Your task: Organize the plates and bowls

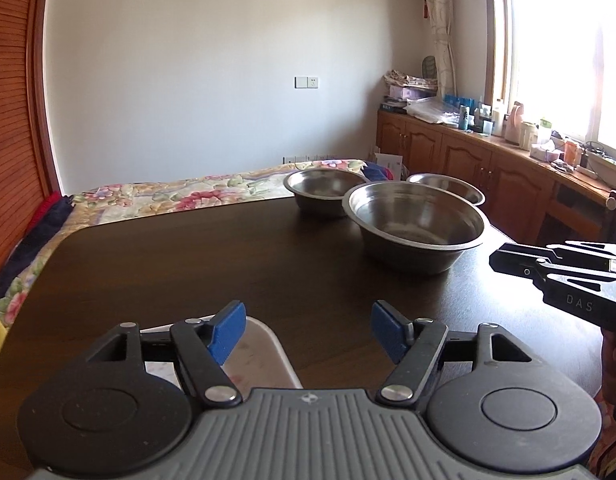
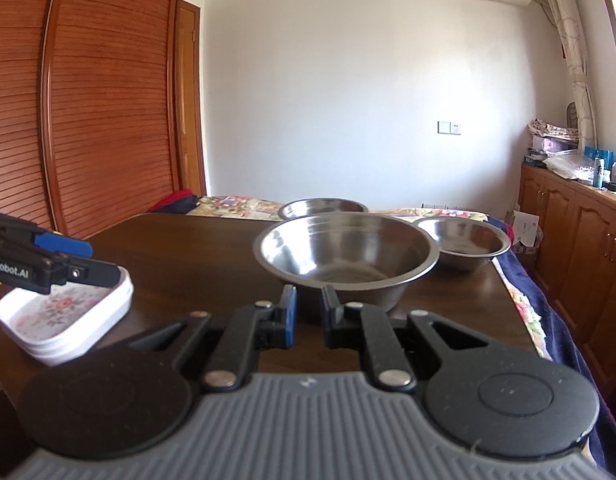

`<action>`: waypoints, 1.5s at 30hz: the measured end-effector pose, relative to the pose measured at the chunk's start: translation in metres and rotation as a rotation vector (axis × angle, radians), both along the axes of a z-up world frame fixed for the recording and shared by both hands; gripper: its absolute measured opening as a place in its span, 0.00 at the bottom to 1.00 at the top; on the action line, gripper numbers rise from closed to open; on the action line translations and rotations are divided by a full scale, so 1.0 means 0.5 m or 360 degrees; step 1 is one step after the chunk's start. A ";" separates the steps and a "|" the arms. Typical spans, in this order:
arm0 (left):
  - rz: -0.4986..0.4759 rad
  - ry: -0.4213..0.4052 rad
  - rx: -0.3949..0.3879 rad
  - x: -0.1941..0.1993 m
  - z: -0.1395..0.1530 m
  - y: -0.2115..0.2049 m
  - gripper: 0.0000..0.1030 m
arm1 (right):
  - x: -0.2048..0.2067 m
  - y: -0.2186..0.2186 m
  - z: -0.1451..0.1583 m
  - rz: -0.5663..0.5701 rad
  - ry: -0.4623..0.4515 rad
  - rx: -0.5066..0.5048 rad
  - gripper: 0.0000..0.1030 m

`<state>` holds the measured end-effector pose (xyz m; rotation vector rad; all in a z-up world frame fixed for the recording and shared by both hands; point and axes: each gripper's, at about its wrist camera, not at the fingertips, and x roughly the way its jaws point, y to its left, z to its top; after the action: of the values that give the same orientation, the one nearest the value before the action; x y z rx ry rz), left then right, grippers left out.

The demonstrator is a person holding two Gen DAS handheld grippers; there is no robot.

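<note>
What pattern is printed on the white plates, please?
A pink floral print on the top one of the plates, clearest in the right wrist view.

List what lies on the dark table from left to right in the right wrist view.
Left gripper over the stack of white floral rectangular plates → large stainless steel bowl, straight ahead of the right gripper → smaller stainless steel bowl near the table's right edge.
</note>
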<state>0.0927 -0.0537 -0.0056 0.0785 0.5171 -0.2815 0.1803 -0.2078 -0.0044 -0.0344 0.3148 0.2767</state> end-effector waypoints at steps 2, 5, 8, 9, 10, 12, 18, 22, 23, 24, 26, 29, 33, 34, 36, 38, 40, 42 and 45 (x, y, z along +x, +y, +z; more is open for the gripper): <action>-0.0001 0.0006 0.0002 0.010 -0.003 -0.013 0.70 | 0.005 -0.012 -0.004 -0.0008 -0.0008 0.0011 0.14; -0.0005 0.0015 0.0008 0.027 -0.002 -0.032 0.70 | 0.011 -0.026 -0.004 -0.0015 -0.0028 0.0033 0.14; -0.0008 0.0020 0.0024 0.044 -0.003 -0.047 0.70 | 0.016 -0.035 -0.003 -0.0034 -0.0060 0.0029 0.16; -0.0008 0.0022 0.0027 0.048 -0.003 -0.051 0.70 | 0.019 -0.037 -0.001 -0.0046 -0.0074 0.0019 0.18; -0.0007 0.0024 0.0029 0.051 -0.003 -0.055 0.70 | 0.022 -0.040 0.000 -0.0053 -0.0084 0.0015 0.23; -0.0005 0.0030 0.0032 0.060 -0.003 -0.062 0.70 | 0.031 -0.049 0.002 -0.0054 -0.0089 0.0033 0.31; -0.0006 0.0041 0.0049 0.088 -0.005 -0.084 0.70 | 0.062 -0.067 0.011 -0.0097 -0.0105 0.0007 0.32; -0.0006 0.0046 0.0053 0.106 -0.006 -0.095 0.70 | 0.087 -0.081 0.011 -0.0109 -0.0093 0.0011 0.42; -0.0005 0.0047 0.0051 0.111 -0.006 -0.098 0.70 | 0.092 -0.083 0.010 -0.0112 -0.0092 0.0008 0.44; -0.0003 0.0050 0.0047 0.115 -0.007 -0.101 0.70 | 0.096 -0.085 0.009 -0.0114 -0.0092 0.0007 0.47; -0.0003 0.0054 0.0038 0.124 -0.008 -0.105 0.71 | 0.105 -0.088 0.007 -0.0119 -0.0081 0.0008 0.48; -0.0008 0.0058 0.0029 0.137 -0.009 -0.113 0.72 | 0.117 -0.092 0.003 -0.0121 -0.0060 0.0029 0.58; -0.0012 0.0049 0.0025 0.155 -0.009 -0.126 0.73 | 0.131 -0.096 0.000 -0.0121 -0.0029 0.0042 0.61; -0.0013 0.0044 0.0026 0.158 -0.009 -0.129 0.73 | 0.135 -0.097 -0.001 -0.0117 -0.0016 0.0049 0.61; -0.0010 0.0044 0.0020 0.165 -0.010 -0.133 0.73 | 0.143 -0.098 -0.004 -0.0108 0.0015 0.0072 0.61; -0.0016 0.0050 0.0003 0.172 -0.011 -0.136 0.73 | 0.151 -0.101 -0.008 -0.0108 0.0042 0.0096 0.62; -0.0021 0.0055 -0.0008 0.177 -0.012 -0.139 0.73 | 0.155 -0.104 -0.011 -0.0114 0.0052 0.0108 0.62; -0.0028 0.0059 -0.0020 0.184 -0.012 -0.142 0.73 | 0.157 -0.108 -0.014 -0.0119 0.0062 0.0121 0.62; -0.0039 0.0072 -0.0037 0.191 -0.014 -0.148 0.65 | 0.161 -0.116 -0.016 -0.0106 0.0088 0.0172 0.62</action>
<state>0.1883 -0.1279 -0.0126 0.0559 0.5577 -0.3139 0.2610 -0.2655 -0.0125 0.0904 0.3547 0.2285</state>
